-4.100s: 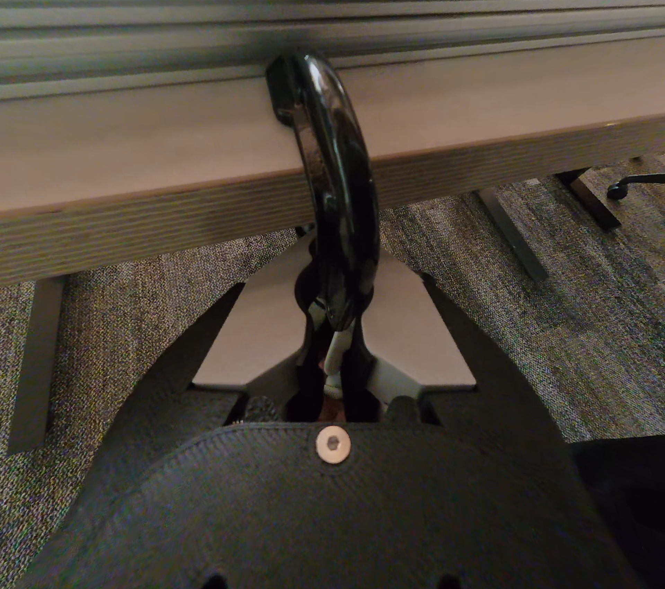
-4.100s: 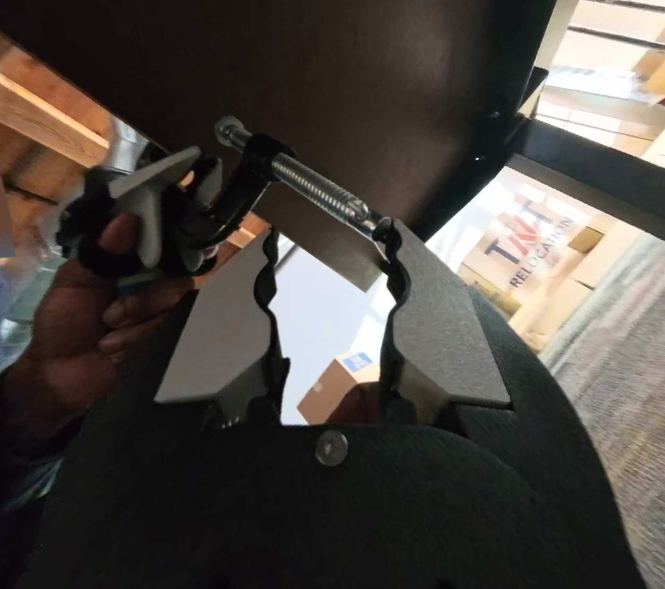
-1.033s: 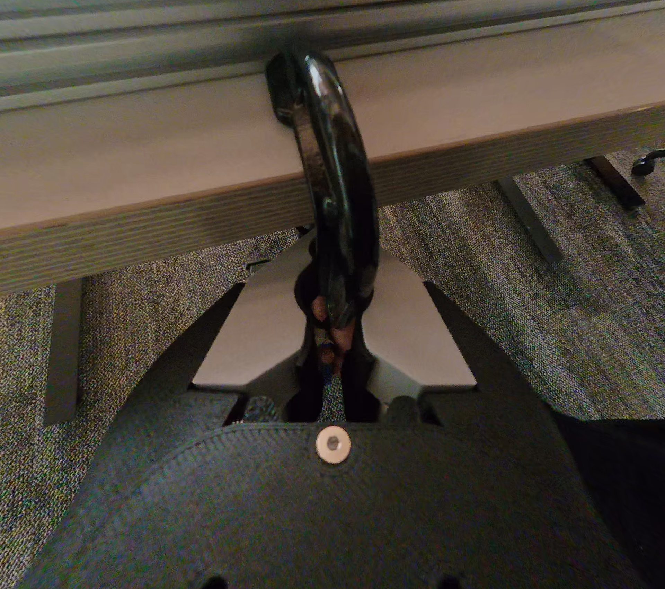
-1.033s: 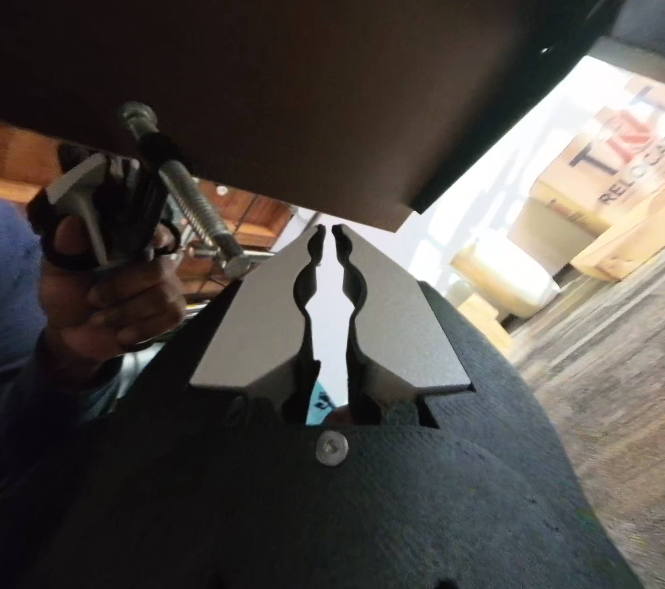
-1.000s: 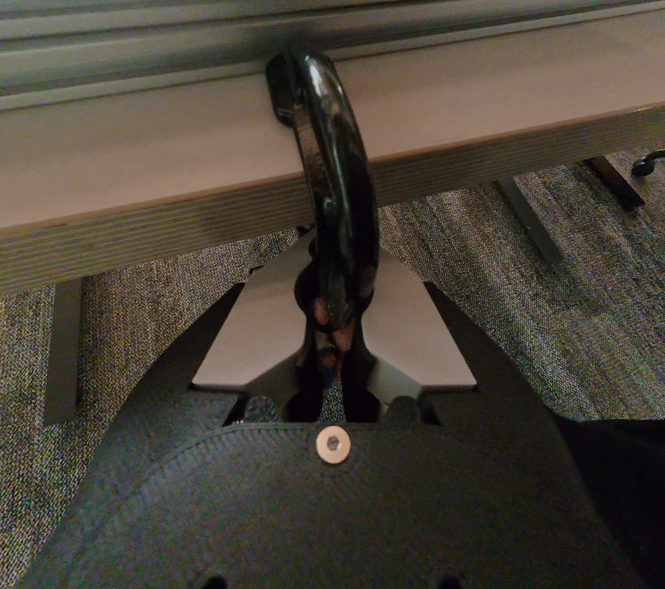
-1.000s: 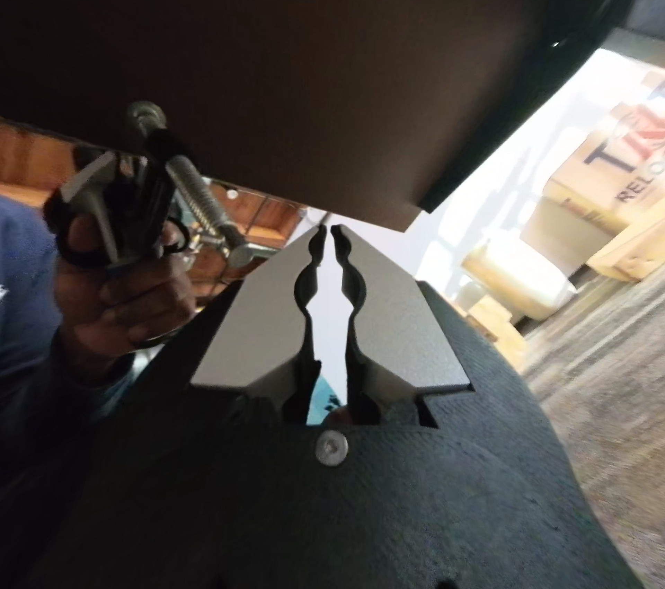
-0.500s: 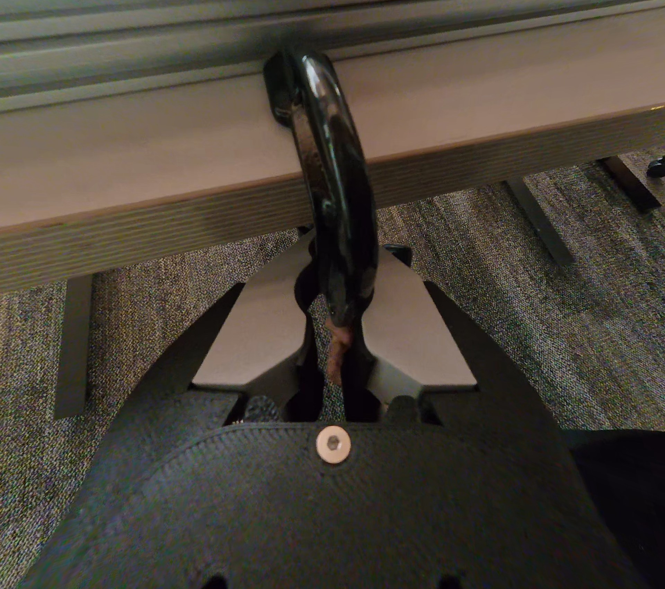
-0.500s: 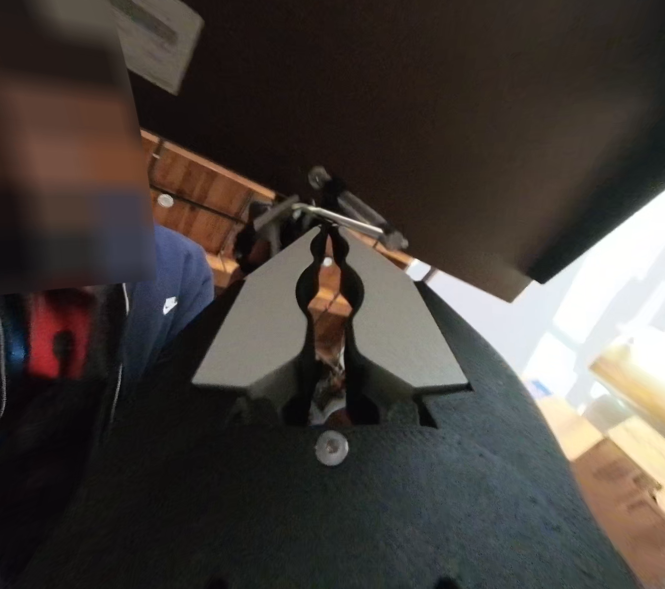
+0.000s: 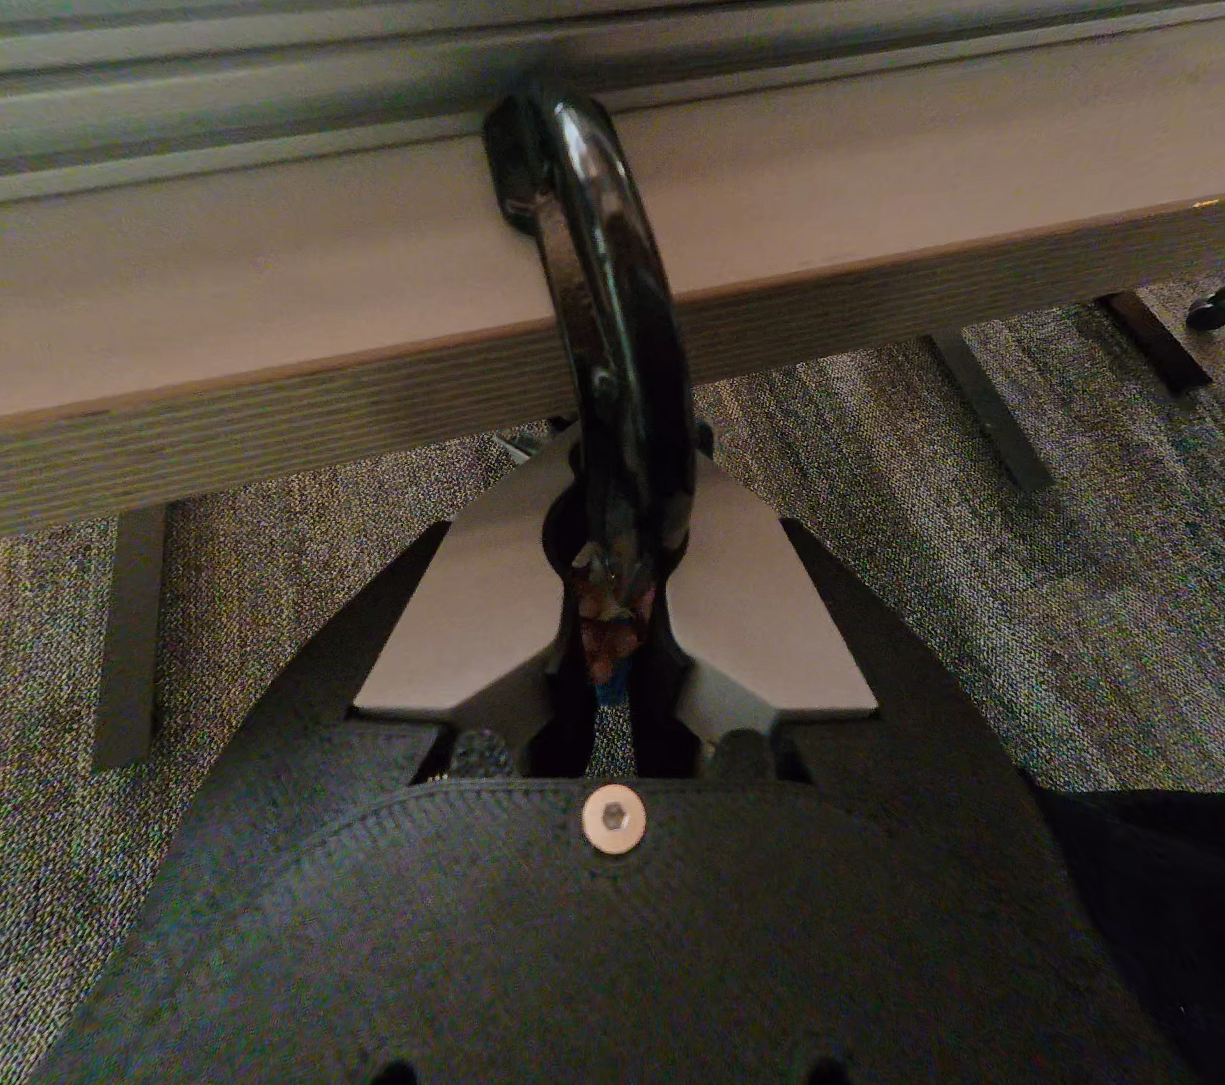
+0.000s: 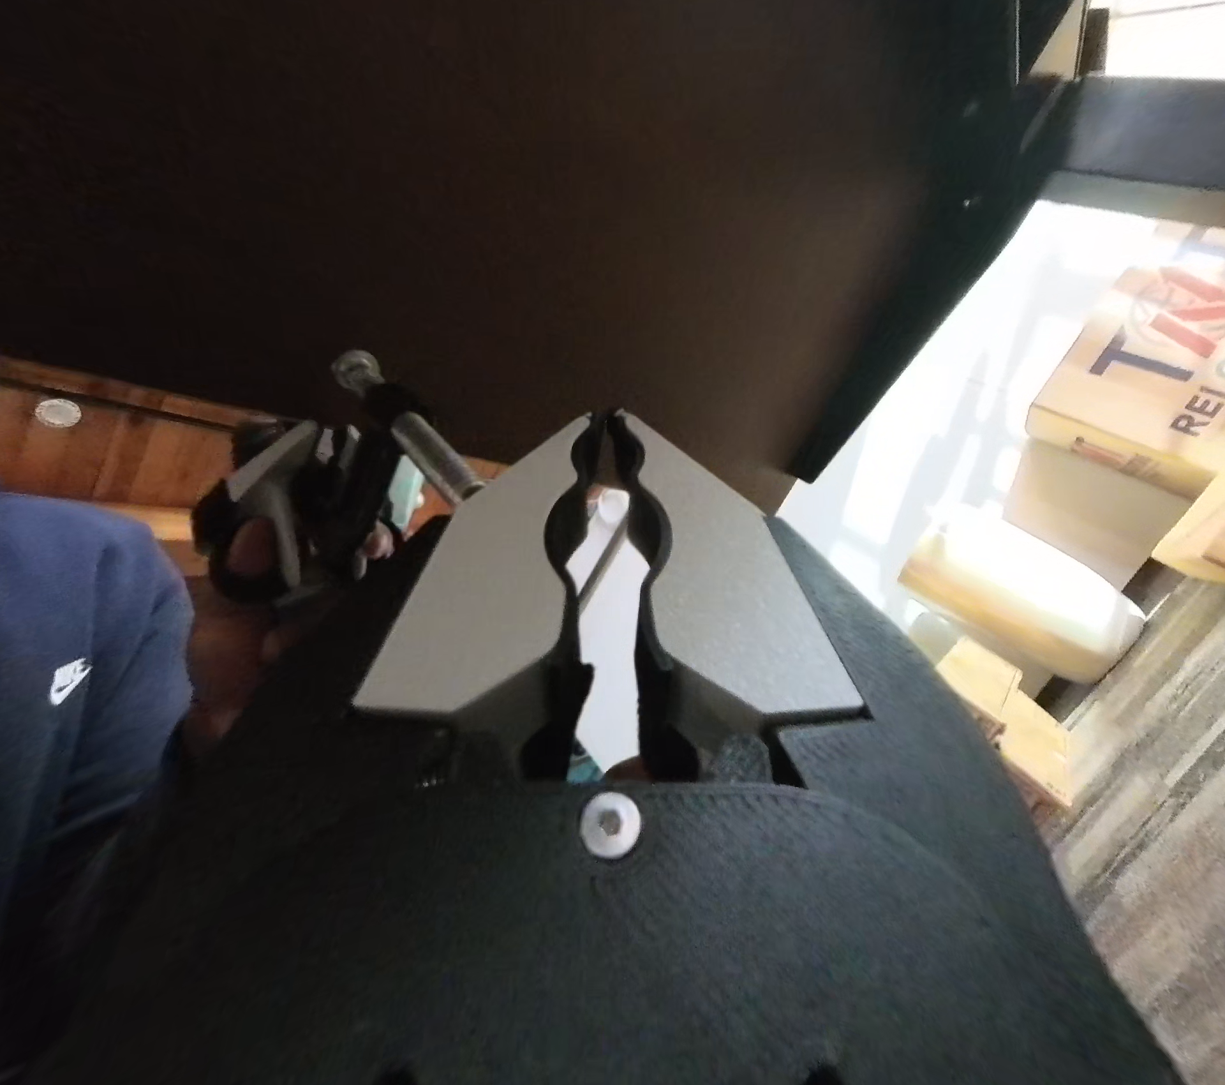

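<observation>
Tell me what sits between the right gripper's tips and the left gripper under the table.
In the right wrist view, the clamp's threaded screw lies between the right gripper and the left gripper; nothing else does.

Grey speckled carpet below and either side of the left jaws, dark table foot to their right; right of the right jaws, cardboard boxes and pale tub; left, blue sleeve

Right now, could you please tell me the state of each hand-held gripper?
Left hand-held gripper: shut on the black C-clamp hooked over the table edge.
Right hand-held gripper: shut, holding nothing.
</observation>
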A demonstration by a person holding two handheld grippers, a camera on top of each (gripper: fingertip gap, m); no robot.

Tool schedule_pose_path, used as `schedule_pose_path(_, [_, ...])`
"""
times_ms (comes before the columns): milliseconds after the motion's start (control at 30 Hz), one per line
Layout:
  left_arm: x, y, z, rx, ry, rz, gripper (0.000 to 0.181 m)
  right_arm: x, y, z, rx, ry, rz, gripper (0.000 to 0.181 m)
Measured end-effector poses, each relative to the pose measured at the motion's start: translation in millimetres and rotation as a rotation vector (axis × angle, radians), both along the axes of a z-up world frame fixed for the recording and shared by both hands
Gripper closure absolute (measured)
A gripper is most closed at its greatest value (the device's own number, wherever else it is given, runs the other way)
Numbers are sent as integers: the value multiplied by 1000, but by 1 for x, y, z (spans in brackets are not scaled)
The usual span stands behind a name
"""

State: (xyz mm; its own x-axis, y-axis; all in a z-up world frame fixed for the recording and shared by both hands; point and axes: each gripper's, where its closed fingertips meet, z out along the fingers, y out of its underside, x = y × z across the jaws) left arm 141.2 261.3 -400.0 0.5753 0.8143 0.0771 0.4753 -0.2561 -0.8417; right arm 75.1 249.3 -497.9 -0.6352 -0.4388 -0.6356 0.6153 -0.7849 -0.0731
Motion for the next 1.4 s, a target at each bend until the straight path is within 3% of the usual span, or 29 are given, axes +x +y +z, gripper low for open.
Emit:
schedule_pose_path(333, [0, 0, 0, 3, 2, 0, 164, 40, -25, 15, -43, 151, 127, 179])
schedule_pose_path(567, [-1, -1, 0, -4, 7, 2, 164, 66, 20, 21, -248, 239, 86, 180])
schedule_pose_path(800, [-1, -1, 0, -5, 7, 1, 164, 38, 61, 20, -318, 174, -32, 180])
schedule_pose_path(1000, [0, 0, 0, 1, 3, -1, 164, -2, 34, 14, -160, 26, -4, 180])
schedule_pose_path(1100, [0, 0, 0, 2, 3, -2, 163, -5, -2, 7, -29, -13, 91, 179])
schedule_pose_path(1200, [0, 0, 0, -1, 3, -1, 164, 12, -27, 11, 9, 46, 174, 179])
schedule_pose_path(1400, [0, 0, 0, -3, 4, -1, 163, 58, -22, 27, -115, 225, 255, 180])
